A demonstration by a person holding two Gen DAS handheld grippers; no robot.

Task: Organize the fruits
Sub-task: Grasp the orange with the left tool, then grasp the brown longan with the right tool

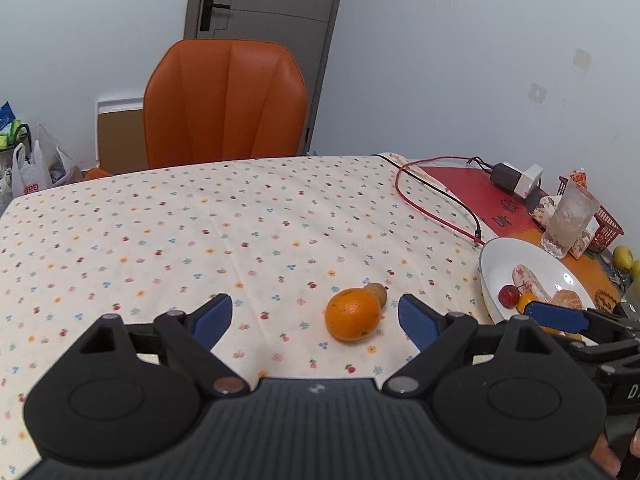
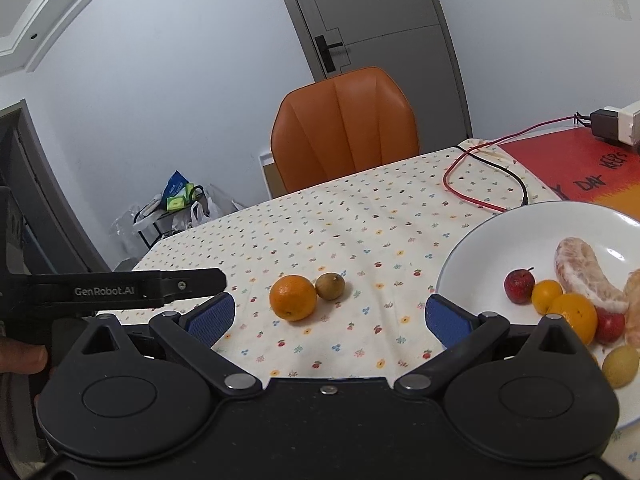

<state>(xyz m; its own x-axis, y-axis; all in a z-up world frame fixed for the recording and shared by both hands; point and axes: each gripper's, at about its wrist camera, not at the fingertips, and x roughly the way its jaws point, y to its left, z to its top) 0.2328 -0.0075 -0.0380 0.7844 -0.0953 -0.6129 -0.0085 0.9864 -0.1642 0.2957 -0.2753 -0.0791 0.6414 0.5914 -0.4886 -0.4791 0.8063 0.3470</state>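
An orange [image 1: 352, 314] lies on the flowered tablecloth, touching a small brown fruit [image 1: 377, 291] behind it; both also show in the right wrist view, the orange [image 2: 293, 297] and the brown fruit [image 2: 330, 286]. A white plate [image 2: 476, 256] at the right holds several fruits: a red one [image 2: 519, 285], small oranges [image 2: 574, 316] and peeled citrus [image 2: 582, 274]. My left gripper [image 1: 315, 320] is open and empty, just short of the orange. My right gripper [image 2: 330, 318] is open and empty, near the plate's left rim.
An orange chair [image 1: 224, 100] stands at the table's far edge. Red and black cables [image 1: 432, 200], a charger [image 1: 516, 178], a glass [image 1: 568, 220] and a red basket [image 1: 606, 226] lie on the red mat at the right. Bags sit on the floor at the left.
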